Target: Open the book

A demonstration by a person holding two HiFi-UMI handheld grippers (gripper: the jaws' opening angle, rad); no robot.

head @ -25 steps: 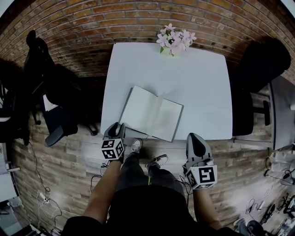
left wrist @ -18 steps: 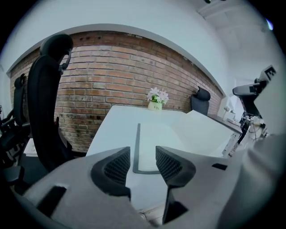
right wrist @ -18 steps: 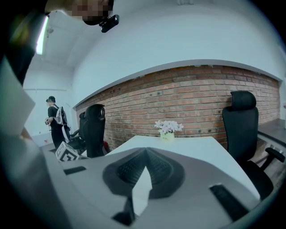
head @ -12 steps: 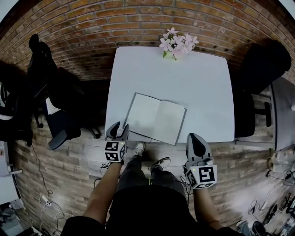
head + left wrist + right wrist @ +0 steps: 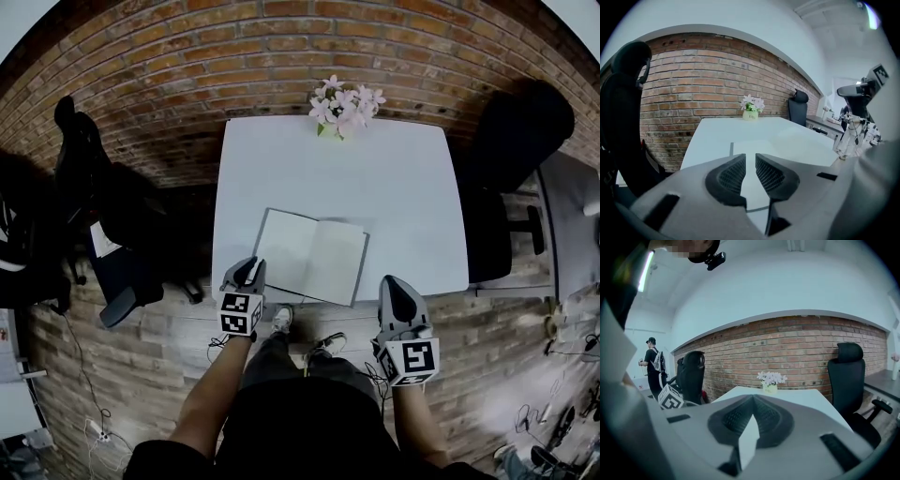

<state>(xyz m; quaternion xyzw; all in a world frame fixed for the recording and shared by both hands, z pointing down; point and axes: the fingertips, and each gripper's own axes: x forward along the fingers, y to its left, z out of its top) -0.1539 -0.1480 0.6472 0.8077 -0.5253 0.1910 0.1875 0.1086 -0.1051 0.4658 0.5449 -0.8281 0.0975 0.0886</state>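
Observation:
The book lies open and flat on the white table, near its front edge, blank pages up. My left gripper hovers at the table's front edge, just off the book's near left corner. In the left gripper view its jaws are closing to a narrow gap with nothing between them, and the book's pages lie beyond. My right gripper is held off the front edge, right of the book, and touches nothing. Its jaws meet at the tips, empty.
A pot of pink flowers stands at the table's far edge by the brick wall. Black office chairs flank the table at left and right. A person stands far off to the left. The person's shoes show below.
The left gripper drew back a little from the book's corner; its jaws spread wide, then narrowed. The book stays open and flat. The right gripper has not moved.

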